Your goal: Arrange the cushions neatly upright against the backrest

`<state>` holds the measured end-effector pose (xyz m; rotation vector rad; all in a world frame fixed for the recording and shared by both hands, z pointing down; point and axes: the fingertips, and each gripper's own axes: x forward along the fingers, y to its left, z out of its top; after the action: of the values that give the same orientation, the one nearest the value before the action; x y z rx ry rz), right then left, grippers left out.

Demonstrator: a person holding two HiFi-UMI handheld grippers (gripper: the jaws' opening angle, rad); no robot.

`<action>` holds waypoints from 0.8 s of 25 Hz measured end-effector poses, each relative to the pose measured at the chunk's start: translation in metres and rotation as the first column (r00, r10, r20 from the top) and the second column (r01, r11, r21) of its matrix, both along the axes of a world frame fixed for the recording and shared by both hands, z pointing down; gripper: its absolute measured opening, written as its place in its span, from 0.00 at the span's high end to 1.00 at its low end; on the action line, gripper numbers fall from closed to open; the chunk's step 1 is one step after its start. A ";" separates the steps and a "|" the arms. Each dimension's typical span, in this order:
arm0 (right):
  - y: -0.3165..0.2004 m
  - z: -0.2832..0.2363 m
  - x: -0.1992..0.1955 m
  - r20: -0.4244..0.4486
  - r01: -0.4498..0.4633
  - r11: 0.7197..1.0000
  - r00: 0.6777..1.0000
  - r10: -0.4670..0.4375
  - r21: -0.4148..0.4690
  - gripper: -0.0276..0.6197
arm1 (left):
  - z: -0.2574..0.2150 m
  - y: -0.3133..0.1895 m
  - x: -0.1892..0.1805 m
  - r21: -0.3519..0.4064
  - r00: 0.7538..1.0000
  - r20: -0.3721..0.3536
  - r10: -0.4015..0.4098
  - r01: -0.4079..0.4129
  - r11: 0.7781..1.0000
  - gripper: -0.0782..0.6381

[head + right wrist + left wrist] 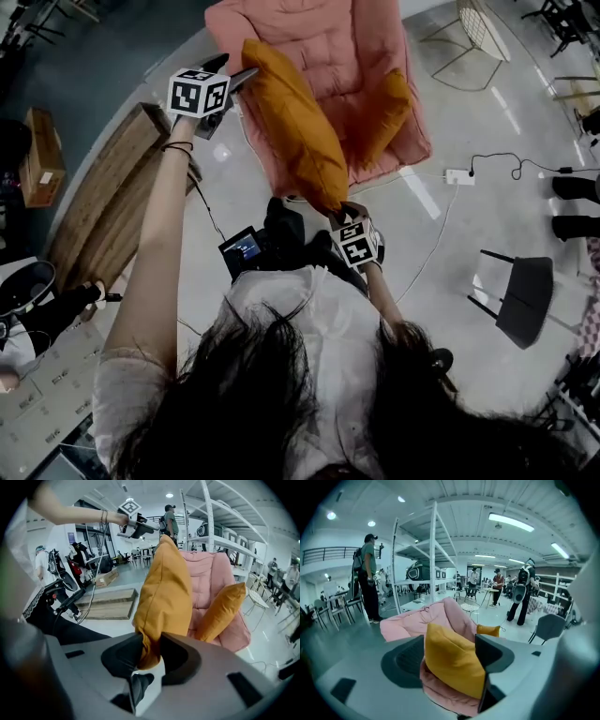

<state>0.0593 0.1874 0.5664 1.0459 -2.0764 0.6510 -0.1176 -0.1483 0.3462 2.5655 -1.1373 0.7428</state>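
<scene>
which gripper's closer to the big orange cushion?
Right. The right gripper clamps the big orange cushion by its lower corner; left gripper hangs open just off the top corner.

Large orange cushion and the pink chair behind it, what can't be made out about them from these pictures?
- Right gripper view: the gripped corner of the large orange fabric cushion is buried inside the right claw.
- Head view: that cushion covers much of the pink padded armchair, and the top edge cuts off its backrest.
- Left gripper view: only the top of the small orange cushion shows; the left claw hides the rest.
</scene>
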 end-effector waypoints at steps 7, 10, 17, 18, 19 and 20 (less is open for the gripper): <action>-0.009 -0.002 0.003 0.001 -0.071 0.997 0.998 0.071 -0.033 0.79 | 0.057 -0.061 0.006 -0.225 1.000 -0.008 0.012 -0.013 0.974 0.47; -0.020 -0.011 0.021 0.030 -0.218 0.975 0.975 0.219 -0.043 0.79 | 0.066 -0.062 0.025 -0.249 0.994 -0.077 0.075 -0.092 0.964 0.69; -0.048 -0.038 0.053 0.164 -0.508 0.859 0.844 0.512 -0.066 0.82 | 0.055 -0.058 0.015 -0.194 0.982 -0.175 0.070 -0.104 0.975 0.73; -0.052 -0.043 0.057 0.174 -0.536 0.842 0.825 0.538 -0.062 0.82 | 0.053 -0.056 0.011 -0.184 0.981 -0.184 0.068 -0.102 0.978 0.73; -0.058 -0.049 0.062 0.183 -0.561 0.826 0.808 0.560 -0.050 0.82 | 0.051 -0.054 0.004 -0.175 0.979 -0.193 0.063 -0.097 0.980 0.73; -0.064 -0.056 0.066 0.190 -0.583 0.812 0.794 0.578 -0.032 0.83 | 0.049 -0.052 -0.004 -0.171 0.977 -0.205 0.052 -0.088 0.981 0.73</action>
<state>0.1257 0.1231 0.5101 1.7287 -1.9091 1.0616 -0.1211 -0.2006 0.3956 2.4730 -0.8803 0.5589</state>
